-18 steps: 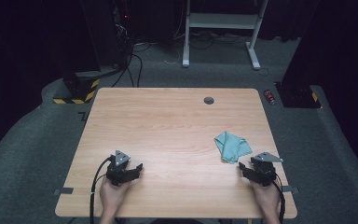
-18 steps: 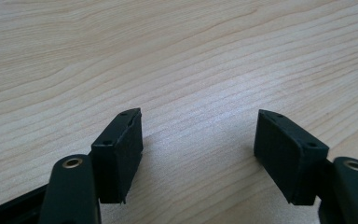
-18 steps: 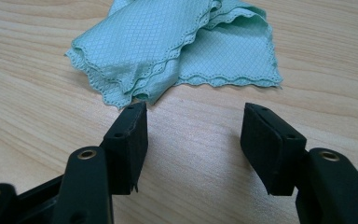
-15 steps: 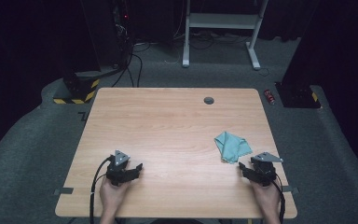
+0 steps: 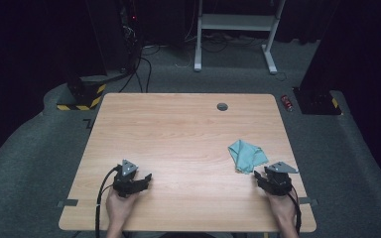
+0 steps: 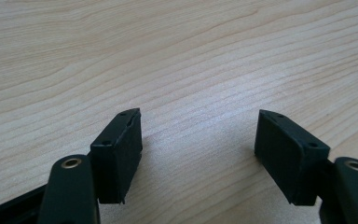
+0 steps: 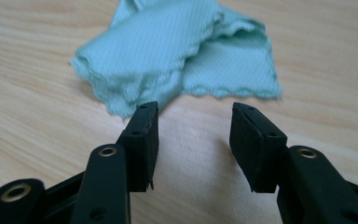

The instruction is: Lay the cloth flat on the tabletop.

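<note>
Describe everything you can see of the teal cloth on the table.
The teal cloth is a small piece of thin, finely ribbed fabric with wavy, scalloped edges. It lies crumpled and loosely folded over itself in several layers, flat on the wooden table near its right edge. Nothing holds it: the right gripper sits just short of it with jaws open, and whether a jaw tip touches the nearest corner cannot be told.

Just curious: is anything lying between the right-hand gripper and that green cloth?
Nothing: the right gripper view shows bare wood between the open right gripper and the cloth.
</note>
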Demonstrator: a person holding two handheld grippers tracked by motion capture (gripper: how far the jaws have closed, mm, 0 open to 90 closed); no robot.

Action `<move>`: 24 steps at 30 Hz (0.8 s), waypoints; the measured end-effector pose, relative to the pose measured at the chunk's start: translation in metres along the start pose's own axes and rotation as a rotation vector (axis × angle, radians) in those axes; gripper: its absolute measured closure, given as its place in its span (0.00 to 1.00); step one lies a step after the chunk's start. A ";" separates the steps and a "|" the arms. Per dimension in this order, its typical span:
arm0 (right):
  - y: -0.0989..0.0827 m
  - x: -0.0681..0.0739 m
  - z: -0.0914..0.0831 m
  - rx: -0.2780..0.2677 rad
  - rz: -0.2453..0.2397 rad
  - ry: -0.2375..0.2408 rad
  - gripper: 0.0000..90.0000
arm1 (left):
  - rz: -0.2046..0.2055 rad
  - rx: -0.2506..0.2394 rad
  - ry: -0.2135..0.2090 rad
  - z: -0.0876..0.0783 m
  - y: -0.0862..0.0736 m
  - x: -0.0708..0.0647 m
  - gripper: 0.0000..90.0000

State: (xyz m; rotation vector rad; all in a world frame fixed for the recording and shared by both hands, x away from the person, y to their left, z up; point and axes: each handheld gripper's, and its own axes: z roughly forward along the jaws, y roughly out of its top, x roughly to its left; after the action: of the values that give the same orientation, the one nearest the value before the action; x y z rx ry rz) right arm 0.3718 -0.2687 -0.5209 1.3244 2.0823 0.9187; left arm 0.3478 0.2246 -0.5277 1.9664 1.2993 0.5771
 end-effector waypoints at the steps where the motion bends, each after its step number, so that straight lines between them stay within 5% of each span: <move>1: 0.002 0.001 0.000 -0.010 0.004 0.008 0.59 | 0.000 0.000 0.000 0.000 0.000 0.000 0.36; 8: 0.021 0.009 0.008 -0.027 -0.020 0.046 0.61 | -0.001 -0.002 -0.004 0.000 0.000 0.000 0.35; 13: 0.036 0.006 0.015 -0.044 0.000 0.032 0.59 | -0.003 -0.002 -0.006 0.000 0.000 0.000 0.35; 24: 0.051 -0.012 0.040 0.020 0.085 0.019 0.62 | -0.003 -0.002 -0.007 0.000 0.000 0.000 0.35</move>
State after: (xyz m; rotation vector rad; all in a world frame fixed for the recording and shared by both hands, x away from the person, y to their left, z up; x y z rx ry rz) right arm 0.4344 -0.2538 -0.5067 1.4292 2.0679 0.9517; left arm 0.3480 0.2250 -0.5279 1.9624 1.2970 0.5700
